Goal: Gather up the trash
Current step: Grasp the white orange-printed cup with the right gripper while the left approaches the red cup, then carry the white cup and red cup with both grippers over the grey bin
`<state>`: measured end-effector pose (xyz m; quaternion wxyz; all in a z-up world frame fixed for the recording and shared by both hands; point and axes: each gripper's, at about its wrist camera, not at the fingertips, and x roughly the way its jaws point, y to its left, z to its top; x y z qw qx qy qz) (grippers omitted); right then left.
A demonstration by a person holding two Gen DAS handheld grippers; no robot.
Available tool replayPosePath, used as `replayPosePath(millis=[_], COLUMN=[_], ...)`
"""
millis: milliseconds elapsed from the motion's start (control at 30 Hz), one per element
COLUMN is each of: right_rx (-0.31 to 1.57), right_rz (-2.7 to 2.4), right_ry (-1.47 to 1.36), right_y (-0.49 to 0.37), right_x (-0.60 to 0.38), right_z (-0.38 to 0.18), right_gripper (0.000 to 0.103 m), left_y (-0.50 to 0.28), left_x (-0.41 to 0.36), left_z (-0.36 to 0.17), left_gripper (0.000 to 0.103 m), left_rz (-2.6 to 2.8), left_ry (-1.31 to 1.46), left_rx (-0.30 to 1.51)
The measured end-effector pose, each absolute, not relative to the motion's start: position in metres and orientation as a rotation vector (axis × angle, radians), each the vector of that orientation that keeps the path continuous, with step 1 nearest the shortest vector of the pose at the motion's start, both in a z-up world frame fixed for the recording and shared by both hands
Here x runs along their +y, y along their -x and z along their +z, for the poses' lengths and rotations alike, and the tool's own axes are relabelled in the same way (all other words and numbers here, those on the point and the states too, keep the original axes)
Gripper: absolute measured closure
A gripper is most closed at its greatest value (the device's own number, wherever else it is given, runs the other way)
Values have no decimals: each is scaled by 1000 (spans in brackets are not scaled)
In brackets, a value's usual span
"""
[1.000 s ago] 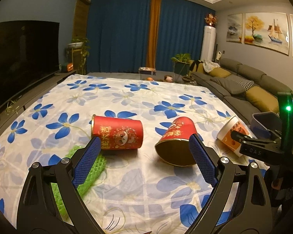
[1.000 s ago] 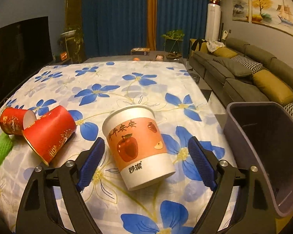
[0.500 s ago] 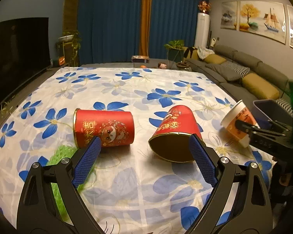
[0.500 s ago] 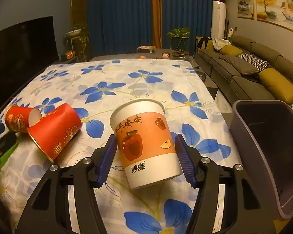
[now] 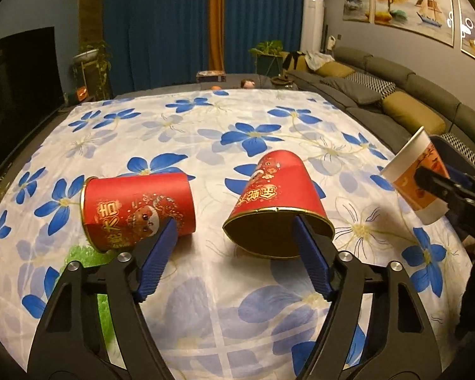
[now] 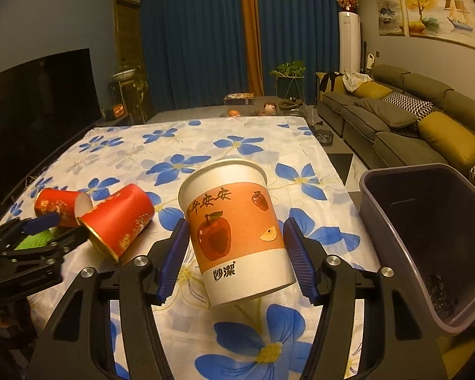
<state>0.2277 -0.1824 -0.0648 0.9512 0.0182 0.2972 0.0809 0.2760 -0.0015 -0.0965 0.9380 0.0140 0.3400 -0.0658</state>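
My right gripper (image 6: 237, 253) is shut on a white-and-orange paper cup (image 6: 234, 231) with an apple print, held above the table; the cup also shows in the left wrist view (image 5: 418, 180). A dark bin (image 6: 433, 237) stands just right of it. Two red paper cups lie on their sides on the floral cloth: one (image 5: 278, 209) with its mouth toward me, one (image 5: 136, 209) to the left. My left gripper (image 5: 234, 250) is open, its right pad at the mouth of the nearer red cup. A green net sleeve (image 5: 85, 253) lies under the left finger.
The table (image 5: 237, 126) has a white cloth with blue flowers. A grey sofa (image 6: 411, 126) with yellow cushions runs along the right. A dark TV (image 6: 38, 101) stands on the left. Blue curtains hang at the back.
My right gripper closed on the apple-print cup and lifted it off the table. My left gripper moved forward toward the two red cups and narrowed somewhat.
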Motion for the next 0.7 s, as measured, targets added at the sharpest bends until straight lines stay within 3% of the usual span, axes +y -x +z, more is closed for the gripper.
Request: replayPosePath(millis=[133,400,700], right_rx=[598,582,569], right_rz=[173,187,171], right_ry=[-41,-37,-51], right_y=[-222,-211,-205], right_x=[-181,-179,-181], right_z=[-63,-60,-57], right_gripper=[43,43,43], left_y=[-283,-288,-277], left_x=[-6,-12,-11], left_z=[-101,-103,-92], left_gripper=[48,98,100], left_rz=[-160,-206,-189], left_ry=[-49,-64,-52], left_rx=[729,741,673])
